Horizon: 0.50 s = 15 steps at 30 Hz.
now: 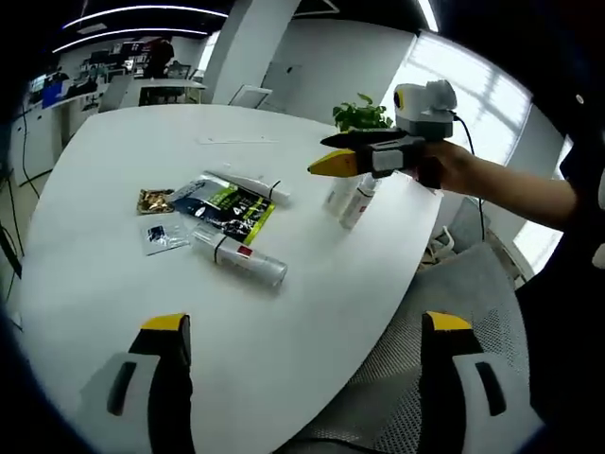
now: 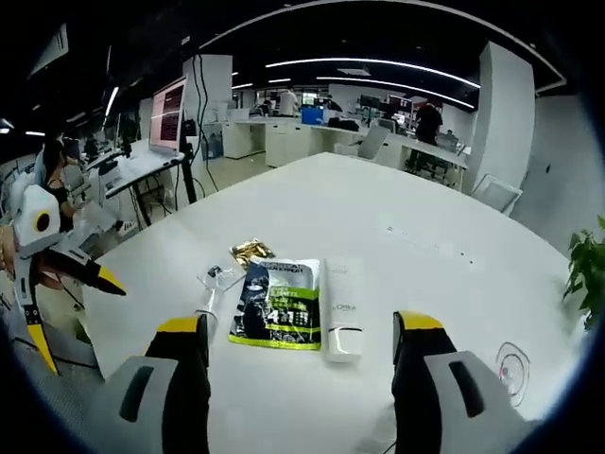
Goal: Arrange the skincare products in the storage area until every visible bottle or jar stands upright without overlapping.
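On the white round table (image 1: pixel 113 284) lie a white tube (image 1: pixel 250 186), a dark and green sachet (image 1: pixel 227 208) and a clear bottle (image 1: pixel 241 257) on its side. Two small white bottles (image 1: pixel 353 199) stand near the table's right edge, leaning slightly. The right gripper (image 1: pixel 326 154), held in a hand, hovers just above them. My left gripper (image 1: pixel 307 331) is open over the near table edge. In the right gripper view, the right gripper (image 2: pixel 307 331) stands open above the sachet (image 2: pixel 279 303) and tube (image 2: pixel 340 310). The left gripper (image 2: pixel 76 317) shows at the left, jaws apart.
A gold packet (image 1: pixel 154 200) and a small clear sachet (image 1: pixel 163 235) lie left of the products. A grey mesh chair (image 1: pixel 416 369) stands at the table's near edge. A potted plant (image 1: pixel 359 113) is beyond the far edge. Desks and people fill the office behind.
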### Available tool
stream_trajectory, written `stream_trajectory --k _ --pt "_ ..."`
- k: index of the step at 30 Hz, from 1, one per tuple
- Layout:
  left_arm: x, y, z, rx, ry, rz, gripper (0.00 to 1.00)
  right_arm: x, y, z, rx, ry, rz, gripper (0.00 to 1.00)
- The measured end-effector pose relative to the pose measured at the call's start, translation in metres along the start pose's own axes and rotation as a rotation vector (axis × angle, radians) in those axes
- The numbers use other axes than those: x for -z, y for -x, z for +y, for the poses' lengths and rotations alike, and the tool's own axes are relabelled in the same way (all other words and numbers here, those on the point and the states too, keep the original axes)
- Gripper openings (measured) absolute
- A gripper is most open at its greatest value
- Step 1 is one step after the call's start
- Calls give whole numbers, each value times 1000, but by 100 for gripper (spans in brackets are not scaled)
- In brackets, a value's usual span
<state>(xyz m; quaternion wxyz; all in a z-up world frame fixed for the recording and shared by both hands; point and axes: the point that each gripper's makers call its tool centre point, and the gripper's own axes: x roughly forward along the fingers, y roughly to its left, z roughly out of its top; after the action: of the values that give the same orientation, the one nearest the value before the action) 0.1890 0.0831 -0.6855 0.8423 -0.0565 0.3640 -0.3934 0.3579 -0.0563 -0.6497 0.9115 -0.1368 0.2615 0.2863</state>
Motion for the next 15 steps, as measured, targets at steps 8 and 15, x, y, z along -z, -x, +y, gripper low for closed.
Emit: stream_trajectory --k 8,15 --pt "2 -5 9 4 15 15 93 7 -39 -14 22 -7 35 75" --pt "1 -11 11 15 22 19 92 21 -69 -30 59 -42 47 66"
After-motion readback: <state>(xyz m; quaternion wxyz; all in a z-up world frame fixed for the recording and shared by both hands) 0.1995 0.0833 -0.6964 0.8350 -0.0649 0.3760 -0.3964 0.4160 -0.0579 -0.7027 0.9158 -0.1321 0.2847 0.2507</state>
